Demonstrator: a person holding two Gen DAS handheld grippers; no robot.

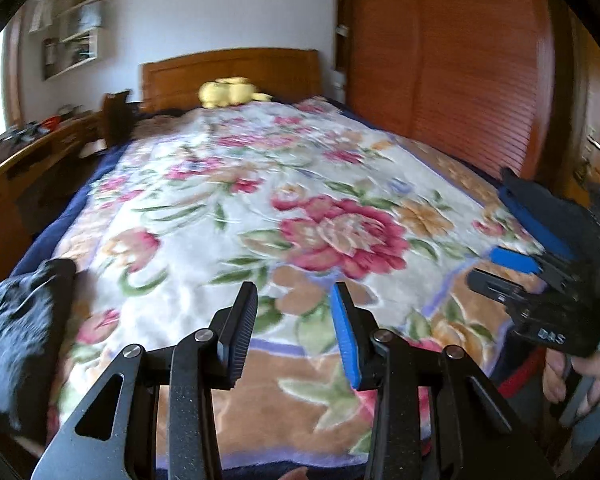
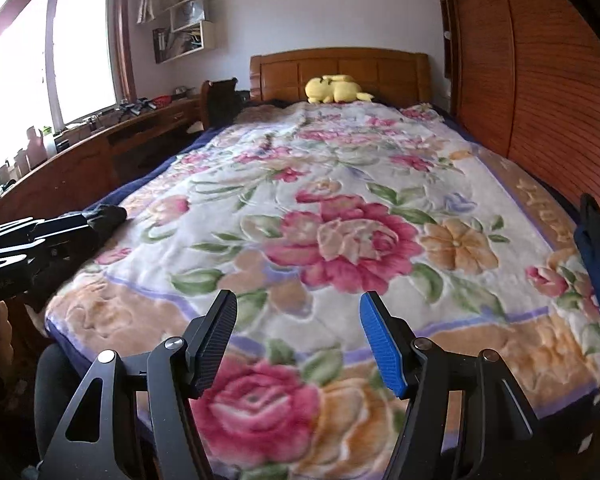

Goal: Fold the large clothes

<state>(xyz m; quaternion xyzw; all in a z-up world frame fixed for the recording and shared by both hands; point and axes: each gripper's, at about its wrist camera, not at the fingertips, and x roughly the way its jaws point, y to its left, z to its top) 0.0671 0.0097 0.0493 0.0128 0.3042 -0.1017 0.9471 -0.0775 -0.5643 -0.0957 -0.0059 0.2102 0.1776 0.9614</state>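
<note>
Floral blanket is seen spread flat over the bed, whose wooden headboard is visible at the far end with a yellow plush toy lying just in front of it. A dark garment is seen bunched at the near left edge of the bed in the left wrist view; in the right wrist view its dark end is seen lying on the blanket's left border beside the other tool. The left hand-held gripper is held above the near end of the blanket with its jaws parted, and nothing is held between them. The right hand-held gripper is likewise held over the near end of the blanket, its jaws spread wide and nothing gripped. In the left wrist view the right tool is seen at the right edge, with a hand wrapped around its handle. A wooden wardrobe is seen along the right side of the bed, a wooden bench with small clutter along the left under a window, and wall shelves beside it.
</note>
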